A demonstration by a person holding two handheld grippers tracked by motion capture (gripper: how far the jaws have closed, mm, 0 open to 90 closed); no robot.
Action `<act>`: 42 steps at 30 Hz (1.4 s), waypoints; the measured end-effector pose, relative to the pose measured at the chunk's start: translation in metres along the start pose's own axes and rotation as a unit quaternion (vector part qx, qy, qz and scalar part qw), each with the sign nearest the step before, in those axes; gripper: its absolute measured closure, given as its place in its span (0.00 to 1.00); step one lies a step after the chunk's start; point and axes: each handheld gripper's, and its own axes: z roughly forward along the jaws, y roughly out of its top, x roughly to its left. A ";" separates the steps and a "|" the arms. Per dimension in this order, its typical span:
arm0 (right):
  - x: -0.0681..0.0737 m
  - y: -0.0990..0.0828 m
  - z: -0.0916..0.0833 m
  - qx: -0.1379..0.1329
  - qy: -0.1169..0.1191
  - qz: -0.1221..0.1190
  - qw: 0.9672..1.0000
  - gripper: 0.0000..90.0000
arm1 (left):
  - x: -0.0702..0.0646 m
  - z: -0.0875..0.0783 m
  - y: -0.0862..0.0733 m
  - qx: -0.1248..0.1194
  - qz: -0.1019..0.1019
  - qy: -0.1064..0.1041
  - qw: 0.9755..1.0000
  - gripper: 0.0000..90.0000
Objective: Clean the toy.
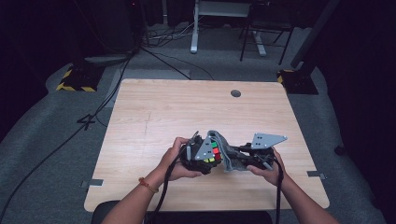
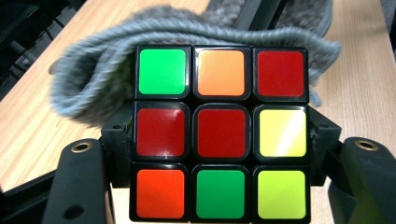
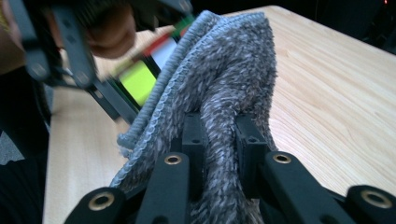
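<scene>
Cube: multicoloured puzzle cube (image 2: 222,133) of hard plastic; glossy stickers with glare, smooth black frame.
Cloth: grey fuzzy knitted cloth (image 3: 233,74); matt, rough pile, corded stitched edge.
Table: pale wooden table top (image 1: 163,112); smooth, matt, fine grain lines.
Left gripper (image 2: 222,154): black matt plastic, brass-coloured metal rivets.
Right gripper (image 3: 223,135): same black matt plastic, brass-coloured rivets.
Plates: grey three-cornered plate (image 1: 266,140); flat, dull, metal-like finish.
</scene>
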 end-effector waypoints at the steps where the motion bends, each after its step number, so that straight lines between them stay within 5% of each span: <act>1: 0.002 0.001 0.000 0.000 -0.002 -0.004 1.000 0.87 | 0.000 0.001 0.000 0.001 0.000 0.000 1.000 0.37; 13: 0.004 0.003 0.001 0.004 -0.013 -0.018 1.000 0.87 | 0.000 0.008 -0.002 0.009 -0.005 -0.005 1.000 0.37; 22: -0.016 -0.013 0.009 0.022 -0.002 0.025 0.999 0.86 | 0.006 -0.004 -0.003 -0.012 -0.016 0.001 1.000 0.37; 26: -0.010 -0.009 0.007 0.015 0.002 0.013 1.000 0.86 | 0.008 -0.006 -0.004 -0.012 -0.015 0.007 1.000 0.37; 28: -0.005 -0.007 0.004 -0.003 0.026 0.009 1.000 0.86 | 0.008 -0.004 -0.006 -0.007 -0.021 0.006 1.000 0.37; 36: 0.007 0.001 0.003 -0.006 0.023 -0.014 1.000 0.86 | 0.006 0.005 -0.008 -0.001 -0.028 -0.013 1.000 0.36; 42: 0.019 0.007 0.004 -0.003 0.030 -0.034 0.999 0.86 | -0.005 0.018 -0.002 0.031 0.001 -0.014 0.999 0.36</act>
